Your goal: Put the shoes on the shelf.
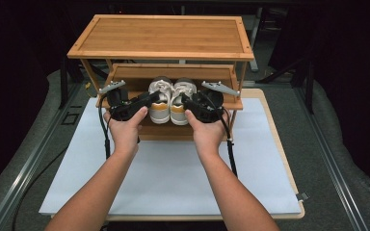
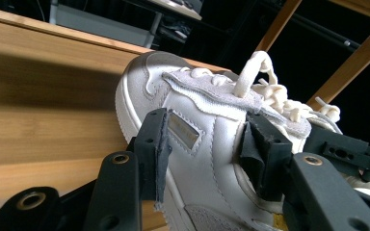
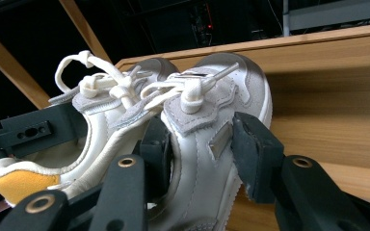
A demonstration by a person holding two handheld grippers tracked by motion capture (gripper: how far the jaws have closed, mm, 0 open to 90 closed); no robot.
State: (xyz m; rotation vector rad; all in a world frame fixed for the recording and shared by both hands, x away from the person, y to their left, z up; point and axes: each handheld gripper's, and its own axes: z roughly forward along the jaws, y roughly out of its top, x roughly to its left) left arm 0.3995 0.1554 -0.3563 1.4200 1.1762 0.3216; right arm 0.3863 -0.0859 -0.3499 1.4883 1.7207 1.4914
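Pair of white leather lace-up sneakers with yellow heel tabs (image 1: 170,101), on wooden shelf rack (image 1: 125,82). Left gripper (image 2: 207,144) clamps left sneaker (image 2: 207,120); right gripper (image 3: 202,154) apparently clamps right sneaker (image 3: 207,110).

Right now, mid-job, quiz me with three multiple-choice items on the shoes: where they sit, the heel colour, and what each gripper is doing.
1. Where is the pair of sneakers?
A. On the rack's top shelf
B. On the lower shelf of the wooden shoe rack
C. On the white mat

2. What colour are the heel patches?
A. Yellow
B. Red
C. Black

3. What are the grippers doing?
A. Both open, clear of the shoes
B. One holds both shoes
C. The left gripper and the right gripper each clamp one sneaker

Key: 1 B, the shoes rest under the bare top board; 2 A, yellow shows at both heels; 3 C, each gripper's fingers press a shoe's sides.
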